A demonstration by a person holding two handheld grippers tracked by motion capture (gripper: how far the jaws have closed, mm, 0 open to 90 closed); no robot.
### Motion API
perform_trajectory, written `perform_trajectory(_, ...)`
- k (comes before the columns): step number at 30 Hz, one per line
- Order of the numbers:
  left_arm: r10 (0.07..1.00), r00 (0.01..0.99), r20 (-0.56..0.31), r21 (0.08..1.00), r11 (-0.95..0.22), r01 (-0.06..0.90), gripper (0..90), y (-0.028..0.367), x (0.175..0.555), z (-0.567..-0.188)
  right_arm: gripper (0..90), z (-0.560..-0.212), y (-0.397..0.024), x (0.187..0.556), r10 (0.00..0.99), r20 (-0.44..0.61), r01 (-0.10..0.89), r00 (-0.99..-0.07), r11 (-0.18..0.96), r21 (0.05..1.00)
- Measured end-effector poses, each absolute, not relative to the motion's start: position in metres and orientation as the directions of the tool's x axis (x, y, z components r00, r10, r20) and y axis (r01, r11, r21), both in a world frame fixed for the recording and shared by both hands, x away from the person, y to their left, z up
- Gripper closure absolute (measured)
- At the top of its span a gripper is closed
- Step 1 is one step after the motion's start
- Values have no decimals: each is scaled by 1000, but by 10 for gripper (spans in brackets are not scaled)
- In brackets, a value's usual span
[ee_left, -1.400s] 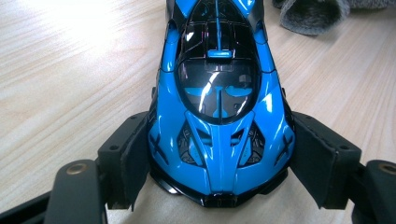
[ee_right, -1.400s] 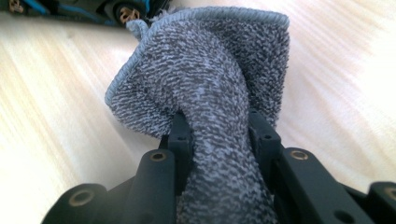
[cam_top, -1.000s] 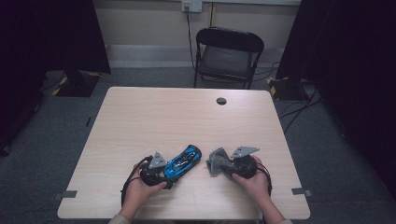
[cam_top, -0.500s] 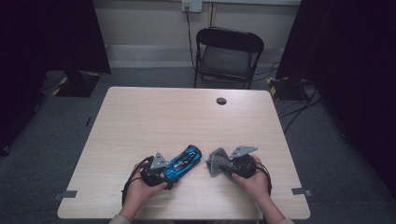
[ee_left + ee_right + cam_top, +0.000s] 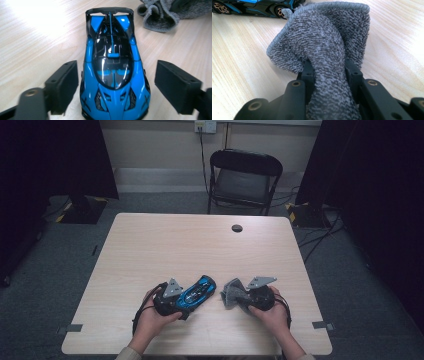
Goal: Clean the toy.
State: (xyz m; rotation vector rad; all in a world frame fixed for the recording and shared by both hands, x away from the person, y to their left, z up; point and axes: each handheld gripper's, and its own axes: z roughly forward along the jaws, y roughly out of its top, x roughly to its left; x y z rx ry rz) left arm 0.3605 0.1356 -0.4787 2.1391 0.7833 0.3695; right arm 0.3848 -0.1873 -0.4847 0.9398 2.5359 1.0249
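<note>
At the near edge of the tabletop [image 5: 150,245], a blue toy car [image 5: 113,65] is framed by the left claw [image 5: 115,87], whose jaws are spread wide on either side of the car's nose; a gap is seen on each flank, so the car is not being pinched and rests on its wheels on the wood. The jaws have just been opening, with the car left lying between them. To the right, well apart from the car's tail, a grey cloth [image 5: 324,50] is pinched by the right claw [image 5: 329,72], whose jaws are pressed together on a bunched fold while the rest of the cloth droops to the tabletop.

The step in hand is judged to be the release of the car after it has been set down, with wiping apparently intended. For the next move, the cloth would need to be carried left to the car's bodywork, and the car may have to be steadied so that it is not rolled away.

Compared with the earlier frame, the car and both hands are found in the same places; only the left jaws are wider. Farther off, a small dark disc [image 5: 237,228] lies near the far edge, and a folding chair [image 5: 245,180] stands beyond.
</note>
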Motion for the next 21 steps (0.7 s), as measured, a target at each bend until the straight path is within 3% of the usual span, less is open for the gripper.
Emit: perform_trajectory(21,651,758,-27,718,-516,468,163,84,402,-488,676,-488,-189,383,657,16,467,-754,519,716)
